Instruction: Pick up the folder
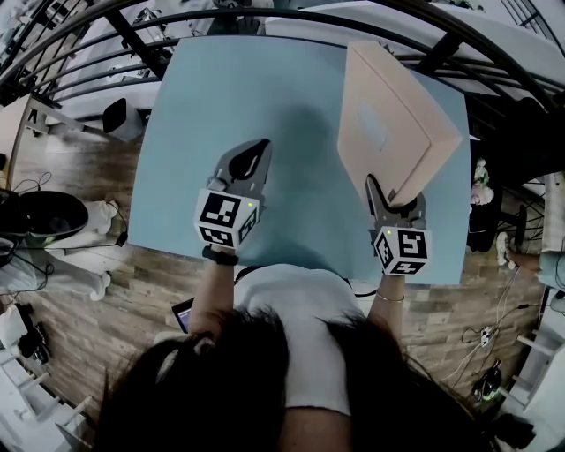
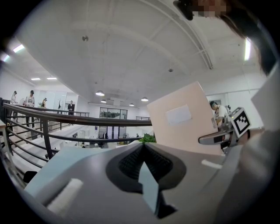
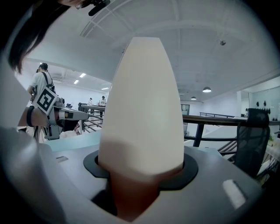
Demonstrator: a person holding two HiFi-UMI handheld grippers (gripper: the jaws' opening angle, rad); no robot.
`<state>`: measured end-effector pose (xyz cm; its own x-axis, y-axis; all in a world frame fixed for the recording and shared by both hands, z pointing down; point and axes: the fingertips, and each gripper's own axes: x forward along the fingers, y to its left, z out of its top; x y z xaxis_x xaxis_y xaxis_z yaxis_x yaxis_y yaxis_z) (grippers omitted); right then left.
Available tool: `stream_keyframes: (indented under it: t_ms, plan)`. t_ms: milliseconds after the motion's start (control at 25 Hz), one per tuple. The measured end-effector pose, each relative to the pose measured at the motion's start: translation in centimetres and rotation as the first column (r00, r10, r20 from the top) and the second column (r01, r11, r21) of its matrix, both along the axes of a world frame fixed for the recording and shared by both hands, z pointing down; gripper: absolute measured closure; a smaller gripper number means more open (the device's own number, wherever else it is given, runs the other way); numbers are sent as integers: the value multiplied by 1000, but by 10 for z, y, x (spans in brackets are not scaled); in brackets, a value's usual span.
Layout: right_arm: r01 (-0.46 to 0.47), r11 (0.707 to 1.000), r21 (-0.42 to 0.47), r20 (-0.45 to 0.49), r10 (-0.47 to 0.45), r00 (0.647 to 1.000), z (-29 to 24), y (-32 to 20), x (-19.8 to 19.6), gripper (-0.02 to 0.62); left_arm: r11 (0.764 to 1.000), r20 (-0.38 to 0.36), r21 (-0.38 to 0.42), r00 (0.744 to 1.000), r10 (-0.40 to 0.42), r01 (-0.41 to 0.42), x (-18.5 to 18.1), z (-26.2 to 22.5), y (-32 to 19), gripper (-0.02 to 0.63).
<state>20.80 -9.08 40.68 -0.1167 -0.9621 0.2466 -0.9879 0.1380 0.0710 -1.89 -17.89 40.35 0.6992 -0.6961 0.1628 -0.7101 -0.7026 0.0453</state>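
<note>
Right gripper point(image 1: 389, 199) is pinching the folder point(image 1: 388, 124) by its near end, with the fingers point(image 1: 374, 191) spread wide around the thick edge. The folder is tilting up over the right side of the desk point(image 1: 221, 97). I can't tell if its far end is clearing the desk. Left gripper point(image 1: 254, 152) is hovering over the desk middle, fingers pressed together, holding nothing.

Risks, my read:
- The grip is sitting at one end and most of the folder is hanging out past the fingers. That weight is levering on the hold, so any quick move is likely pivoting it or sliding it out.
- It's looking like a hollow box-type folder, so the walls may be flexing under the squeeze and loosening the hold.
- The railing point(image 1: 265, 18) is running close beyond the desk, so a wide swing is risking a clip.
- The left gripper isn't supporting anything, so there's no backup if the folder slips.
</note>
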Motion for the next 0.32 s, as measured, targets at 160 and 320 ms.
stream_keyframes:
  t_ms: [160, 320]
  plan:
    - [-1, 1000, -1, 1, 1, 1000, 0, -1, 1, 325, 1000, 1, -2, 1000, -2, 2, 0, 0, -1, 549]
    - [-3, 1000, -4, 5, 3, 1000, 3, -1, 3, 325, 1000, 1, -3, 1000, -4, 4, 0, 2, -2, 548]
